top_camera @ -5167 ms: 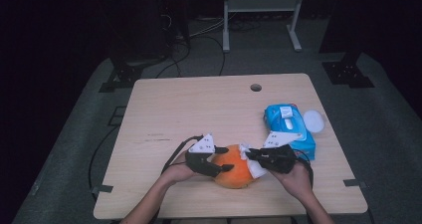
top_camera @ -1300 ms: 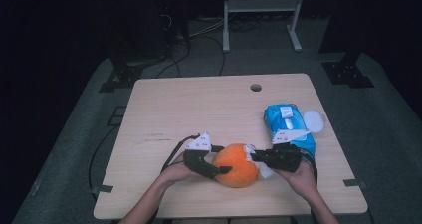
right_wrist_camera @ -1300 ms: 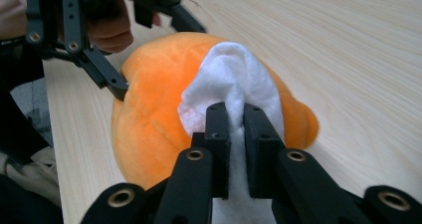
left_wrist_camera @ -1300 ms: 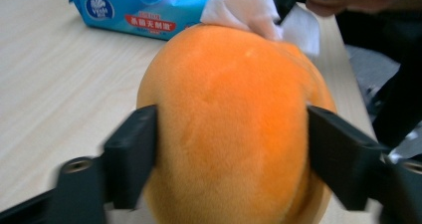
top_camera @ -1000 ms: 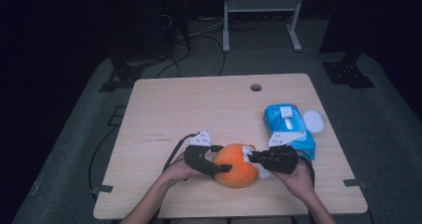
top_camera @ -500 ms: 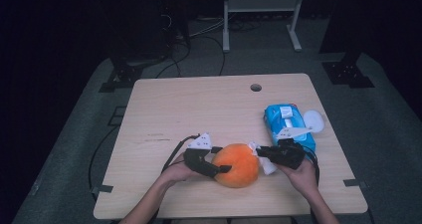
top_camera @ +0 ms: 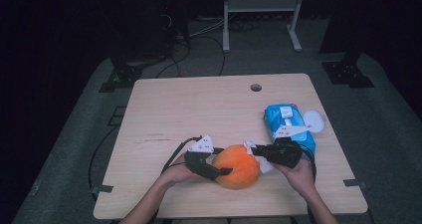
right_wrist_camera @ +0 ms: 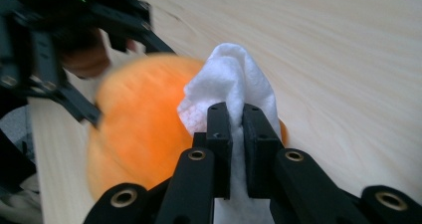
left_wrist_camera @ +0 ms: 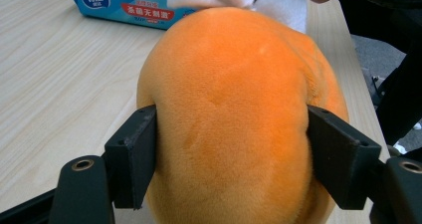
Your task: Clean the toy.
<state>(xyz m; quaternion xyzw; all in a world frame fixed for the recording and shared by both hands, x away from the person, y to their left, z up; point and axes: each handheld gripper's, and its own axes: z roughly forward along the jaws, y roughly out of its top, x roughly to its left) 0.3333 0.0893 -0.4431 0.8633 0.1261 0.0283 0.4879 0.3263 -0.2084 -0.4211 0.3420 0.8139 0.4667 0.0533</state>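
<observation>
1. High view: a blue plastic pack of wet wipes (top_camera: 288, 127) lies near the right edge of the pale wooden table (top_camera: 199, 109), its white flap folded open; what is inside cannot be made out.
2. Left gripper view brings out what the high view cannot: white lettering on the pack's blue side, and the short, dense orange pile of the round plush toy (left_wrist_camera: 234, 114), smooth and bulging between the jaws.
3. Near the front of the table, between both hands, the plush toy rests on the wood.
4. Left gripper (top_camera: 209, 168) clamps the toy on both flanks.
5. Right gripper (right_wrist_camera: 238, 134) has its jaws nearly together, pinching a crumpled white wipe (right_wrist_camera: 229, 84) that touches the toy's right side.
</observation>
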